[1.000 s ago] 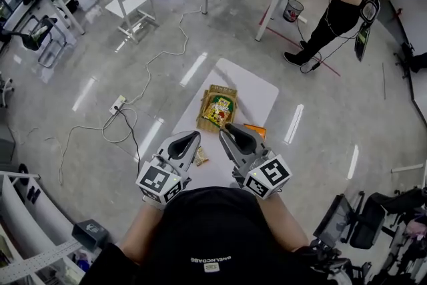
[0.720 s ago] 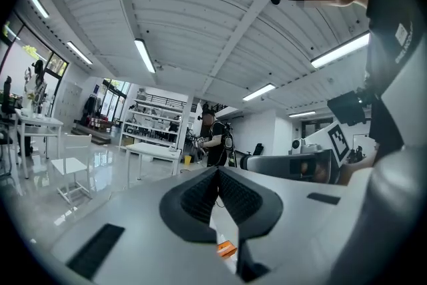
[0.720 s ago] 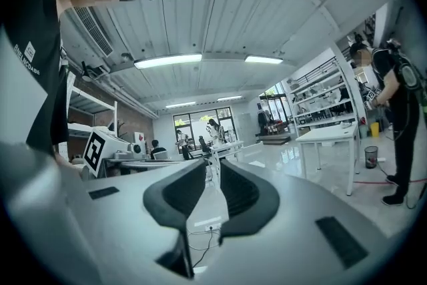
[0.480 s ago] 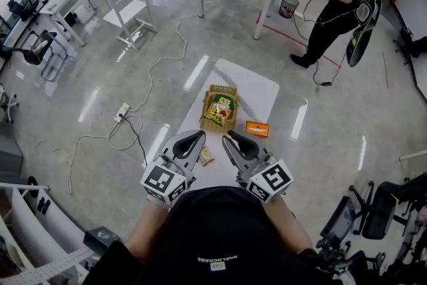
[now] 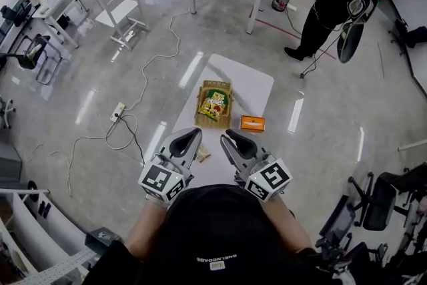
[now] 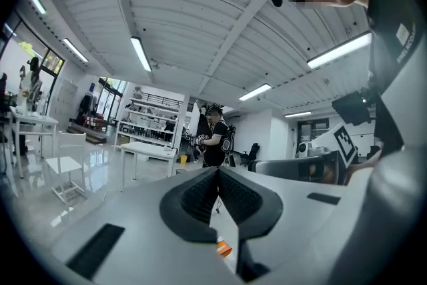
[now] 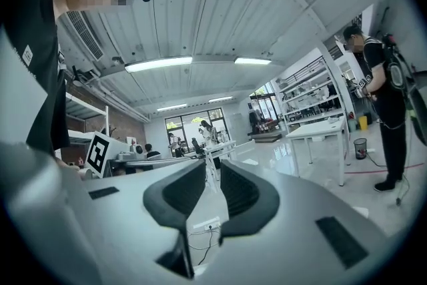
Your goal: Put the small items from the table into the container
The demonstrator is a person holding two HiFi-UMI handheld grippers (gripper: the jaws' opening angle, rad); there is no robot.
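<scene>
The left tongs (image 5: 189, 137) are found with jaws together and empty, the right tongs (image 5: 233, 137) with jaws partly apart on nothing; in the head view both are held level over the near end of the white table (image 5: 257, 87). A small wrapper (image 5: 202, 154) is noted near that table's left edge, just beside the left tongs, and an orange packet (image 5: 253, 122) just beside the basket (image 5: 212, 123), where a green packet (image 5: 215, 103) already lies. It is judged that the wrapper could be swept off the edge by closed jaws, and the light basket pushed along the smooth top. A glossy floor and loose cables (image 5: 137, 100) are recorded. In the left gripper view the left tongs (image 6: 217, 171) are confirmed closed, the orange packet (image 6: 223, 249) glimpsed below. In the right gripper view a clear gap is confirmed at the right tongs (image 7: 212, 169), with a power strip (image 7: 203, 225) on the floor beyond.
</scene>
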